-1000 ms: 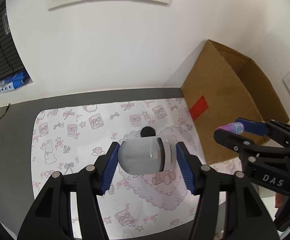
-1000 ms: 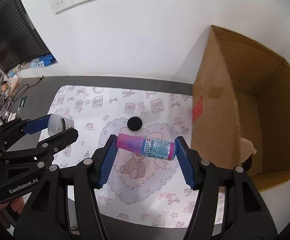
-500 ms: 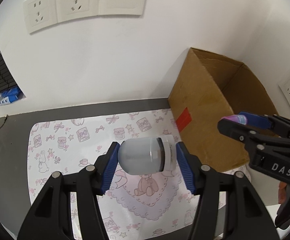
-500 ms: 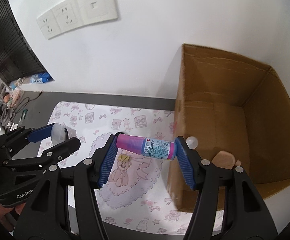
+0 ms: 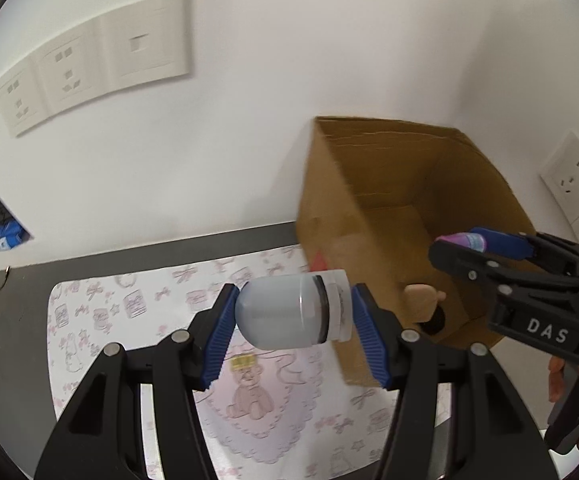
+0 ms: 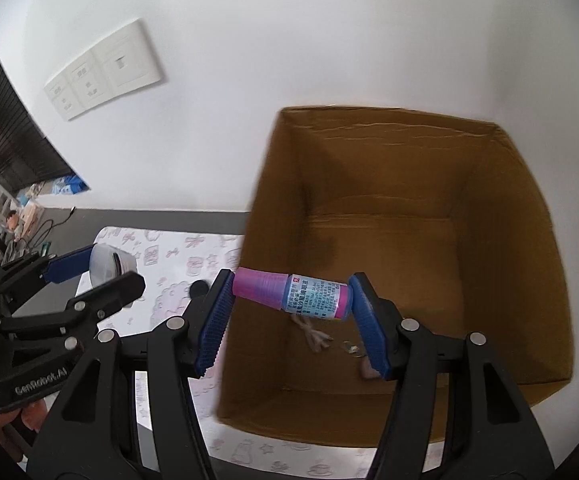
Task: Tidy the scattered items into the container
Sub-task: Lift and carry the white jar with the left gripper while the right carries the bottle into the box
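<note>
My left gripper point(image 5: 293, 316) is shut on a frosted white jar point(image 5: 289, 312) held sideways, above the patterned mat point(image 5: 129, 312) just left of the open cardboard box point(image 5: 389, 184). My right gripper point(image 6: 291, 298) is shut on a small pink-and-blue bottle point(image 6: 293, 292), held sideways over the cardboard box point(image 6: 501, 240) opening. In the left wrist view the right gripper point(image 5: 465, 246) shows at the right with the bottle tip point(image 5: 463, 240). The left gripper point(image 6: 101, 268) with the jar point(image 6: 105, 260) appears at the left of the right wrist view.
Inside the box lie a tan wooden piece point(image 5: 421, 304), a dark round thing point(image 5: 435, 316) and small bits point(image 6: 313, 332). A black disc point(image 6: 198, 289) and a small yellow piece point(image 5: 241, 362) sit on the mat. White wall with socket plates point(image 5: 89, 76) stands behind.
Both grippers have risen and moved right toward the box. The right gripper with the bottle now hangs over the box opening; the jar has come up beside the box's left wall.
</note>
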Tool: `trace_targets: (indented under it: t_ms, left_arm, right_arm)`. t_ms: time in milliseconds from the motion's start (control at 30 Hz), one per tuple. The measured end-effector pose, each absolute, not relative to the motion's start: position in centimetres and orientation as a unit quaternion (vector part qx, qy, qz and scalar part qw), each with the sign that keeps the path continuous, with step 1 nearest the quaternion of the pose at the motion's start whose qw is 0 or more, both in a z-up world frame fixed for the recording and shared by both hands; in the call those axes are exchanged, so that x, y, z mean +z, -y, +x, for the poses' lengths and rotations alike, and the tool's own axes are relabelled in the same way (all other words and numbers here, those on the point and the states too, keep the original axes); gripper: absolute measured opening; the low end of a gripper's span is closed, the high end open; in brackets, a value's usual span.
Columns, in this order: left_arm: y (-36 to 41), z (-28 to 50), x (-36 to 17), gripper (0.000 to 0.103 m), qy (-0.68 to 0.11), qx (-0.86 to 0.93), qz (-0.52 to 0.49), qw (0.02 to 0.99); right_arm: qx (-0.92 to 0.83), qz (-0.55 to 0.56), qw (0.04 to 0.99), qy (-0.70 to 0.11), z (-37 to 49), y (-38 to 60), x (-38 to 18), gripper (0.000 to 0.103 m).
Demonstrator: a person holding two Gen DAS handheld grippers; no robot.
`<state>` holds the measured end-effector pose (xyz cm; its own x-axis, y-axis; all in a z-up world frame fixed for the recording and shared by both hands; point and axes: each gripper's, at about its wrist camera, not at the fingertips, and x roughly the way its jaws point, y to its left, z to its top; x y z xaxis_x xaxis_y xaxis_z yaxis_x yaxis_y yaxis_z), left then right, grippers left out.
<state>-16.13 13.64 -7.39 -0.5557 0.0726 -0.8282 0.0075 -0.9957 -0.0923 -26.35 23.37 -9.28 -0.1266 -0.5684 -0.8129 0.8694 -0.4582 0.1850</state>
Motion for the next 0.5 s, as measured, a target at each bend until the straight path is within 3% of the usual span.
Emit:
trace_targets:
  t_ms: [500]
  left_arm:
    - [-22.9,-19.4,-8.0,0.056,0.028,0.882,-0.467,0.059]
  right_arm:
    - [-0.751,0.456,0.455,-0.144,-33.3,-28.2,-10.7,0.061]
